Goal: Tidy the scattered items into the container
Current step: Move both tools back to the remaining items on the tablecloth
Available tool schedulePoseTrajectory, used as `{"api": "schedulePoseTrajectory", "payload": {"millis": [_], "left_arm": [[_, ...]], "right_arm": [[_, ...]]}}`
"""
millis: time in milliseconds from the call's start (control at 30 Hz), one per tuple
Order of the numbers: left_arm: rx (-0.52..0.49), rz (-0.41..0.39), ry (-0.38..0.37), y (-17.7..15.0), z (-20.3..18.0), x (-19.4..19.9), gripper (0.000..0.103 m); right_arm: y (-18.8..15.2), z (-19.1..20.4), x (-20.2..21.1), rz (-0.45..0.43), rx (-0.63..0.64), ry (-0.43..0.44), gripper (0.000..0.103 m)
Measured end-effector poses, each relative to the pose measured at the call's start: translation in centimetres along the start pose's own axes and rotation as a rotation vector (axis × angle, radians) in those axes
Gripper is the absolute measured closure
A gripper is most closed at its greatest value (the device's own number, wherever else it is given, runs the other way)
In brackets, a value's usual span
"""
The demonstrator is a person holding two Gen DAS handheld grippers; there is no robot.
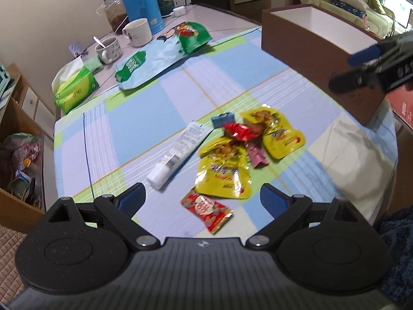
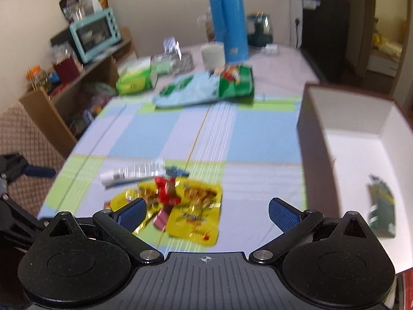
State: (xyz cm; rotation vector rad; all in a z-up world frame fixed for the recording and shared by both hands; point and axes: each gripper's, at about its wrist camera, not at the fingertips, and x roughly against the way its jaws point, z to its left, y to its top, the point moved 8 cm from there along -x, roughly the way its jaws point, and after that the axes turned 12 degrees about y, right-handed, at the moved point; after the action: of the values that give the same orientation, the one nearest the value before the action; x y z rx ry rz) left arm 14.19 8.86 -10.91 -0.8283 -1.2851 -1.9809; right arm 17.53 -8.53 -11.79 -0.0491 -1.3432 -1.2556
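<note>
Jaws of the left gripper [image 1: 203, 198] were spread wide, with nothing held between them. A small red packet [image 1: 206, 213] lay on the cloth within the gap between the blue pads, toward the left pad. Just beyond the gap a yellow pouch [image 1: 223, 173] was seen, and past it a second yellow pouch [image 1: 277, 135] to the right. Between and partly over the two pouches a crumpled red wrapper [image 1: 238, 130], a blue wrapper [image 1: 221, 120] and a pink wrapper [image 1: 256, 155] were piled. A white tube [image 1: 178, 153] lay slantwise to the left of the heap, its cap end nearest the left pad.

Jaws of the right gripper [image 2: 207, 213] were likewise held wide apart and empty. The same heap was seen through blur between and just beyond its pads, nearer the left one, with one yellow pouch reaching into the gap. The right gripper also showed at the right edge of the left wrist view, in front of the box.

A brown box [image 2: 343, 118] with a white inside stood to the right of the heap, well apart from it. One dark green packet [image 2: 382, 211] already lay on its floor.

All of it rested on a checked tablecloth [image 1: 144, 108]. Farther back lay a large green and pale blue bag [image 1: 165, 56], a green tissue pack [image 1: 74, 90], two mugs [image 1: 121, 41] and a blue flask [image 1: 139, 2].
</note>
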Motion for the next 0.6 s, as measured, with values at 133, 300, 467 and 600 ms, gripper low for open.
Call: {"api": "schedulePoseTrajectory", "payload": {"millis": [133, 300, 467, 600], "left_arm": [[0.001, 0.015, 0.004, -0.2, 0.8, -1.2, 0.01], [0.002, 0.034, 0.007, -0.3, 1.8, -2.7, 0.013], [-0.005, 0.051, -0.009, -0.3, 1.8, -3.9, 0.014], [-0.015, 0.062, -0.024, -0.2, 1.7, -4.9, 0.015]], "right_arm": [[-0.8, -0.3, -1.6, 0.045, -0.035, 0.014, 0.0], [-0.7, -0.8, -2.4, 0.061, -0.055, 0.014, 0.0], [-0.7, -0.5, -3.4, 0.082, -0.054, 0.038, 0.0], [-0.4, 0.2, -4.4, 0.089, -0.028, 0.066, 0.0]]}}
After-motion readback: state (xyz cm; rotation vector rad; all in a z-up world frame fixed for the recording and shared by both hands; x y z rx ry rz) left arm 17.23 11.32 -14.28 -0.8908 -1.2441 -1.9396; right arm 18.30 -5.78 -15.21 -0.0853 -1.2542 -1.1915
